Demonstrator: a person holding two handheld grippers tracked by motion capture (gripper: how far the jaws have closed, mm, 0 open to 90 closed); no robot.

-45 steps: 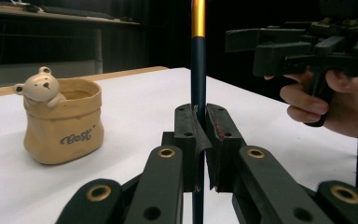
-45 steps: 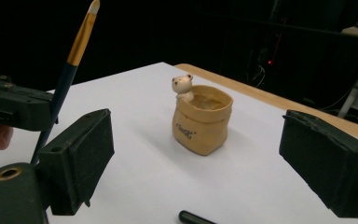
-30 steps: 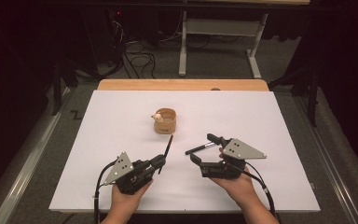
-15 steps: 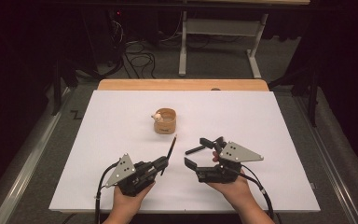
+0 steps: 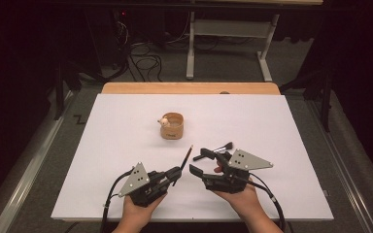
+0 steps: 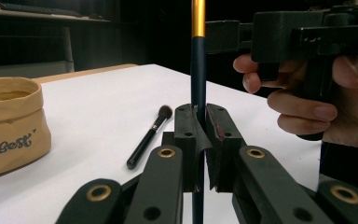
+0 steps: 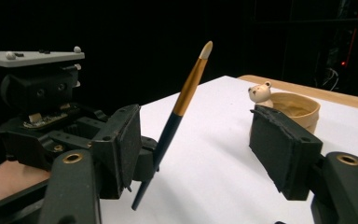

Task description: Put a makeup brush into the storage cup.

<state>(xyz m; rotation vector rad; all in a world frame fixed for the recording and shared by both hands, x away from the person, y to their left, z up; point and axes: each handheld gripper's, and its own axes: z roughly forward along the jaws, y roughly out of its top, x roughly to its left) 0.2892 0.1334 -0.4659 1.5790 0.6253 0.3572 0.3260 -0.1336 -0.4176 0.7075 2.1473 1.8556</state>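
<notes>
On the tan pouch [image 6: 9, 126] reads "Best"; left claw [image 6: 200, 135] grips a brush [image 6: 197, 70], right claw [image 7: 196, 154] gapes, closing.

Bright overhead light on the white table [image 5: 126, 145], dark surroundings, sharp pictures.

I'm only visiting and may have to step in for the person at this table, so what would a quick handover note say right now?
Left gripper: shut on the slim brush, a dark handle with a gold band, tip pointing up and away.
Right gripper: open, nothing between the pads; its jaws have just been closing. It sits beside the slim brush, not touching it.
Black makeup brush: lying on the white table, just beyond the right gripper.
Tan pouch with a small bear figure: mid-table, upright, open.
Done: one brush picked up.
Left, probably: put both brushes into the tan pouch.
</notes>
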